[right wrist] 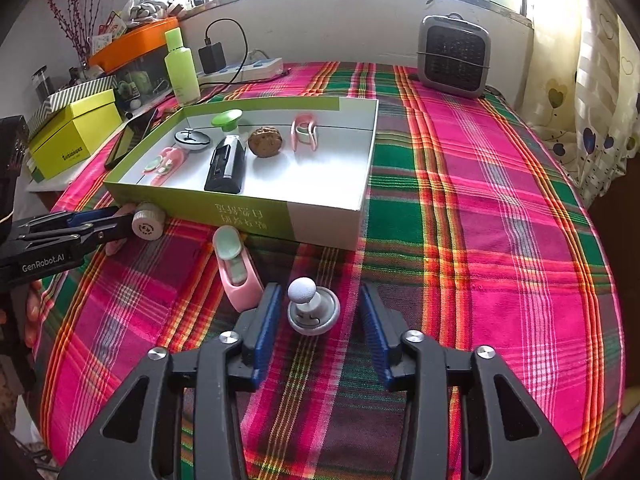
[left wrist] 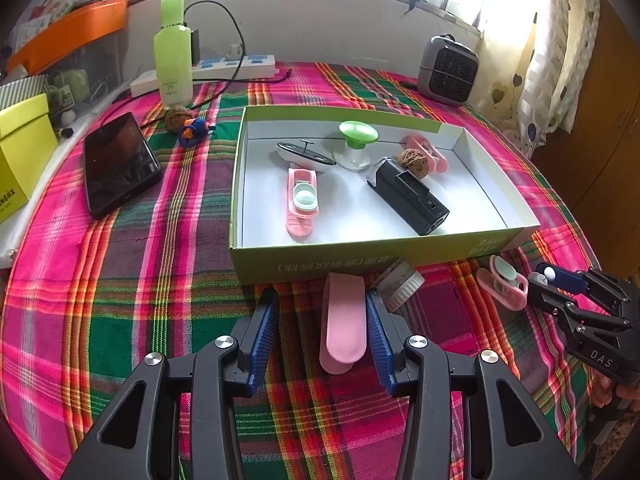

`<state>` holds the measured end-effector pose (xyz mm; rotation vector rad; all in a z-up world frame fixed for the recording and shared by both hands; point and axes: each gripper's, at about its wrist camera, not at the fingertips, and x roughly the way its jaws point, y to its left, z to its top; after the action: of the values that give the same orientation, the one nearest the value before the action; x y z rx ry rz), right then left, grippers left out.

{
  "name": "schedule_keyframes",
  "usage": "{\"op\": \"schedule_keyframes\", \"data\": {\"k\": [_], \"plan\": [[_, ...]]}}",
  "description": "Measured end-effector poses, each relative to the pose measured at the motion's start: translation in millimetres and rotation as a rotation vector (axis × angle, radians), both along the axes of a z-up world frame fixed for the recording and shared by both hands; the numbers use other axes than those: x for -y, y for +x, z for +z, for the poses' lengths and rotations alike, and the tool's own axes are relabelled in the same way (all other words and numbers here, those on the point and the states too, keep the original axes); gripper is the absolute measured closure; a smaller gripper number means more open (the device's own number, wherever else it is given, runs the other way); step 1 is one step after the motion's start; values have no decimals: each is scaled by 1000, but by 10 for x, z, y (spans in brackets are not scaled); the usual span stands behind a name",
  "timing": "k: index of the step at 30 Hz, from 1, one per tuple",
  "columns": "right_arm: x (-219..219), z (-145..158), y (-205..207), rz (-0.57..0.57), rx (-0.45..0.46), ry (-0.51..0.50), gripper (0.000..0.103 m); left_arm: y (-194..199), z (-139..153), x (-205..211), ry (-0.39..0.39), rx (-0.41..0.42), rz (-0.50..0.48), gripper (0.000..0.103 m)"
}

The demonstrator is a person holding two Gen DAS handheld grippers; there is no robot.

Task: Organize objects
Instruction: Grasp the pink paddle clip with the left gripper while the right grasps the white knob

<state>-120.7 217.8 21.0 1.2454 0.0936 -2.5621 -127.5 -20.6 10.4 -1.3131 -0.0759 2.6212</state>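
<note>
- Hidden/cut off: in R wrist view the left gripper (right wrist: pixel 120 224) comes in from the frame edge, tips mostly behind the small white jar (right wrist: pixel 147 224), so what sits between them is hard to read there. Person's fingers (right wrist: pixel 34 312) only partly seen at the edge.
- L wrist view: left gripper (left wrist: pixel 322 312) straddles the pink clip (left wrist: pixel 344 324) lying on the plaid cloth (left wrist: pixel 120 280), just before the green box (left wrist: pixel 360 258). One pad looks to touch the clip's side, other pad has a clear gap; half-wide, not clamped.
- Right gripper (right wrist: pixel 316 312) stands half-wide around the white knob piece (right wrist: pixel 312 308); gaps both sides, no grip.
- Only L view shows the phone (left wrist: pixel 118 164) flat beside the box; R view shows it edge-on.
- 2nd pink clip (right wrist: pixel 236 268) lies just beside R gripper, near box wall.
- Box holds a black case (left wrist: pixel 408 196), walnut (left wrist: pixel 416 160), green-topped knob (left wrist: pixel 358 136).
</note>
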Motion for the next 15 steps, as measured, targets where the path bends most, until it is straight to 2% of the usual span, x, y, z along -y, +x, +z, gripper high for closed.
{"op": "schedule_keyframes", "data": {"k": [7, 10, 15], "plan": [[8, 4, -3, 1, 0, -2, 71, -2, -7, -12, -3, -10, 12, 63], [9, 5, -3, 0, 0, -3, 76, -11, -7, -4, -11, -11, 23, 69], [11, 8, -3, -2, 0, -8, 76, -11, -9, 13, -14, -12, 36, 76]]}}
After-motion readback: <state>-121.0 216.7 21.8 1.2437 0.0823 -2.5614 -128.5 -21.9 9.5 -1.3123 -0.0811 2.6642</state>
